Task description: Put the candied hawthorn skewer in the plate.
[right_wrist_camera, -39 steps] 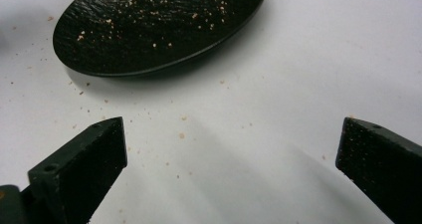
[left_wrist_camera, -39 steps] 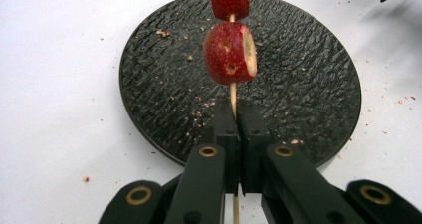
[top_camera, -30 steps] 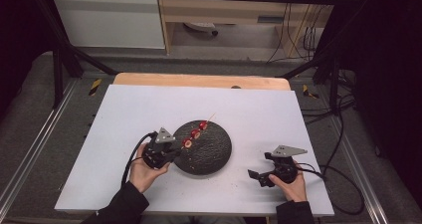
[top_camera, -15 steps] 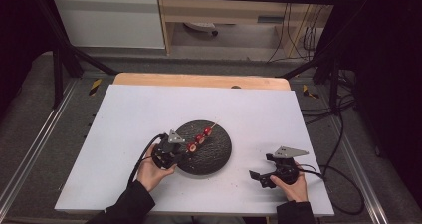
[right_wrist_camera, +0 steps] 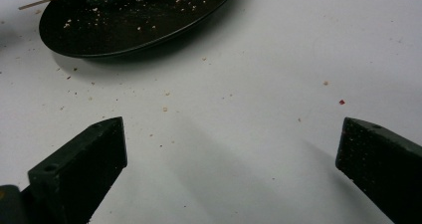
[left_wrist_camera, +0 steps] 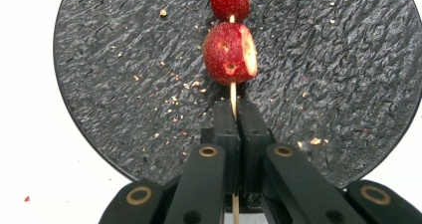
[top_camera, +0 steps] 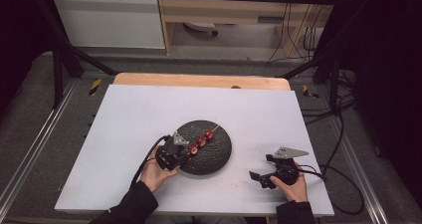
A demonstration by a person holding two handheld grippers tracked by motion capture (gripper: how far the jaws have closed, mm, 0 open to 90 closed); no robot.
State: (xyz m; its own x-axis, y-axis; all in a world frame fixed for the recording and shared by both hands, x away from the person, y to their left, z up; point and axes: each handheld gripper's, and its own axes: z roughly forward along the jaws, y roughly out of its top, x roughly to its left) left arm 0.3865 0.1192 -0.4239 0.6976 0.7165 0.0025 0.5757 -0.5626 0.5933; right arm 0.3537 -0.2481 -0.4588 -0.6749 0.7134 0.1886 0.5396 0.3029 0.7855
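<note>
**Skewer Handling: Grip Point and Material Notes**

The left gripper point(left_wrist_camera: 234, 115) is clamped on the bare near end of the wooden skewer point(left_wrist_camera: 233, 95), which extends away over the round black plate point(top_camera: 219, 157). The plate sits near the middle of the white table point(top_camera: 124, 119). The skewer carries 3 strawberry pieces point(top_camera: 201, 141) (2 appear in the left gripper view, the nearer one point(left_wrist_camera: 230, 53) cut open on its side). The right gripper point(right_wrist_camera: 231, 169) rests to the right of the plate, jaws wide apart with nothing between them.

Handling judgement: the assembly is light. The stick is thin and stiff but likely to snap if levered. The fruit is soft, wet and easily crushed. Hold the bare wood only, never the berries, and keep the skewer level so the pieces do not slide.
</note>
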